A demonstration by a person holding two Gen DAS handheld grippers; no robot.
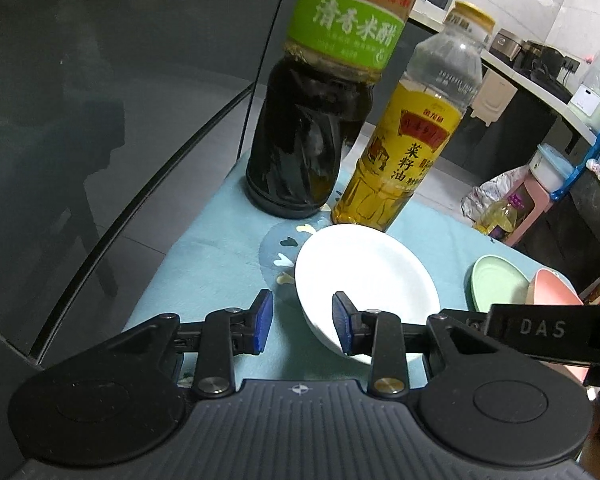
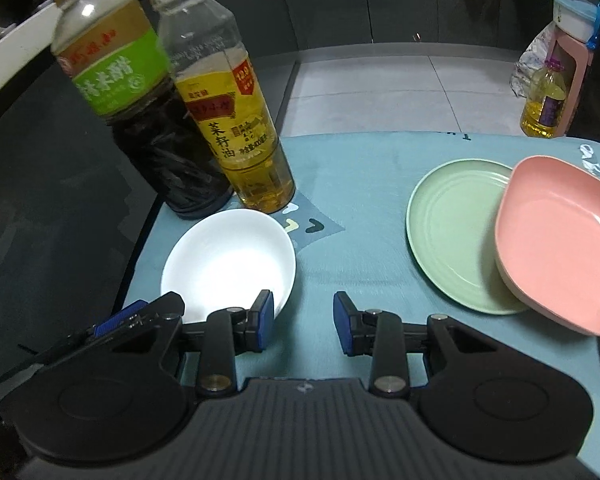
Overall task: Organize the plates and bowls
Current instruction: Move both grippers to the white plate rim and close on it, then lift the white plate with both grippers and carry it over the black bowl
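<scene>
Left gripper (image 1: 302,326): I see its jaws part open, nothing pinched. The white bowl (image 1: 366,280) has its near rim just behind the right pad; the left pad is over bare teal mat (image 1: 204,264). Can't tell if the pad touches the rim.

Right gripper (image 2: 303,326): jaws part open, empty, only mat between them. White bowl at its 10 o'clock, near rim behind the left pad.

Vinegar bottle (image 2: 140,100) and rapeseed oil bottle (image 2: 236,120) stand upright, side by side, at 12 o'clock of the bowl; the oil bottle is just beside its far rim.

Green plate (image 2: 452,236) at 2 o'clock of the right gripper, well apart from the bowl. Pink dish (image 2: 560,248) overlaps the plate's 3 o'clock edge, tilted.
</scene>
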